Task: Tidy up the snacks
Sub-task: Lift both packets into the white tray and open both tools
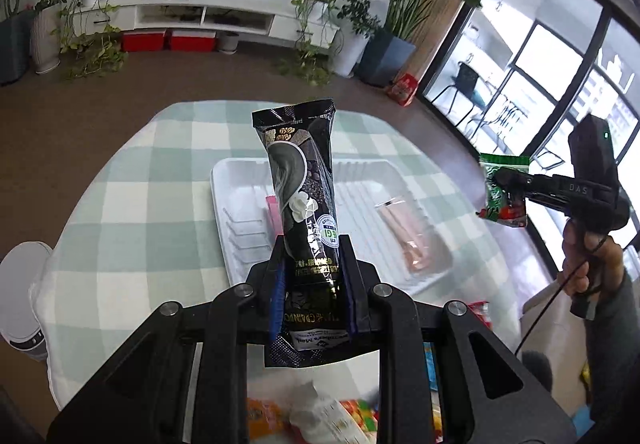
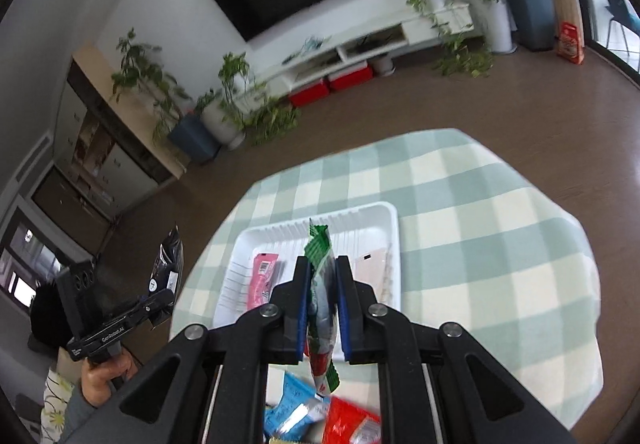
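A long black glossy snack pouch [image 1: 303, 203], printed with a grey swirl and gold lettering, is clamped upright in the left hand-held gripper [image 1: 312, 280] above the white tray [image 1: 224, 203]. A green and red packet [image 2: 320, 308], crimped at the top, is clamped in the right hand-held gripper [image 2: 322, 308] over the checked worktop [image 2: 480, 244]. Two pink packets [image 2: 263, 280] are seen lying in the tray

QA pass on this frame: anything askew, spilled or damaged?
Nothing stands out. Left gripper holds a black snack packet, right gripper a green packet, both intact, above the white tray with two pink packets.
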`<state>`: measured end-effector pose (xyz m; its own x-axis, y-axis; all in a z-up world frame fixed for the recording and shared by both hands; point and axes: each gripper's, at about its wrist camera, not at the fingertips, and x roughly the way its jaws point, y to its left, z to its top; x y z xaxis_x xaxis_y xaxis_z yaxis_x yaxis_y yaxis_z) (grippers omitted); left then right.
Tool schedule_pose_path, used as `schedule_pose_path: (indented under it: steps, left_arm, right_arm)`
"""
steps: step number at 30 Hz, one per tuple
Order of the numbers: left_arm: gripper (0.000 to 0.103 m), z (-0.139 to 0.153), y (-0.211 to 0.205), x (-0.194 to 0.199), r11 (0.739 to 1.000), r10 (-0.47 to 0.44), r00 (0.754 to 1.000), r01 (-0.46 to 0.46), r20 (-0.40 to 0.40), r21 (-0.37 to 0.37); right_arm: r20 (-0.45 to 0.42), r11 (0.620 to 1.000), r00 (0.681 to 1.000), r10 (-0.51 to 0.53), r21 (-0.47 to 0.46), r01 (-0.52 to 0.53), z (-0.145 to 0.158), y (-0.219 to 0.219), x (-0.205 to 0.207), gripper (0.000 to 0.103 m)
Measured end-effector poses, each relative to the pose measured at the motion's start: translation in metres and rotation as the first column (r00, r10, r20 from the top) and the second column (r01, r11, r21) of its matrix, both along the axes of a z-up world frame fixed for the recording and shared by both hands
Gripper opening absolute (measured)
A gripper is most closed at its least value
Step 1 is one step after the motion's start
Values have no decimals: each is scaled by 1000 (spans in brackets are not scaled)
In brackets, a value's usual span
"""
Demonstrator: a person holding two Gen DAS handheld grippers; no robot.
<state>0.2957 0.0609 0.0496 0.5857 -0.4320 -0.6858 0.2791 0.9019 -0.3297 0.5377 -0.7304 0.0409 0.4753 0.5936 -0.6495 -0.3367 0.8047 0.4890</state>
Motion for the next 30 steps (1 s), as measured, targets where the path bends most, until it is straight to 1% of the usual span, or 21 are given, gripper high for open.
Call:
schedule_pose_path:
  steps: [4, 6, 8, 12, 13, 17, 22, 27, 30]
  left_arm:
    - [21, -30, -14, 20, 998, 5, 999, -3, -37, 66]
    - [21, -43, -20, 27, 997, -8, 999, 12, -54, 78]
    - [21, -52, -25, 29, 995, -14, 998, 20, -57, 102]
    - [21, -67, -29, 33, 993, -7, 997, 16, -74, 121]
    - [21, -65, -31, 28, 992, -7, 997, 17, -78, 122]
    - [21, -77, -38, 36, 989, -14, 995, 28, -97, 146]
    - [22, -85, -43, 39, 987, -16, 992, 35, -122, 158]
    - [23, -90, -41, 44, 984, 10, 990, 15, -138, 177]
    - [27, -92, -40, 46, 984, 14, 990, 11, -140, 175]
  right_arm:
    - [-71, 996, 994, 83, -39, -86, -32, 37, 24, 14]
    - [-95, 993, 991, 100, -59, -105, -48, 51, 32, 14]
    - [-125, 989, 985, 122, -66, -131, -61, 63, 40, 14]
    - [-160, 986, 978, 133, -79, -147, -82, 74, 51, 14]
    - [-168, 985, 977, 131, -87, -147, -87, 77, 53, 14]
    - [-197, 983, 972, 129, -104, -151, -101, 81, 60, 14]
    - [-227, 983, 966, 121, -110, -149, -114, 81, 64, 14]
    - [-237, 984, 966, 107, -116, -137, -121, 79, 66, 18]
    - [-238, 983, 967, 93, -132, -127, -125, 75, 67, 20]
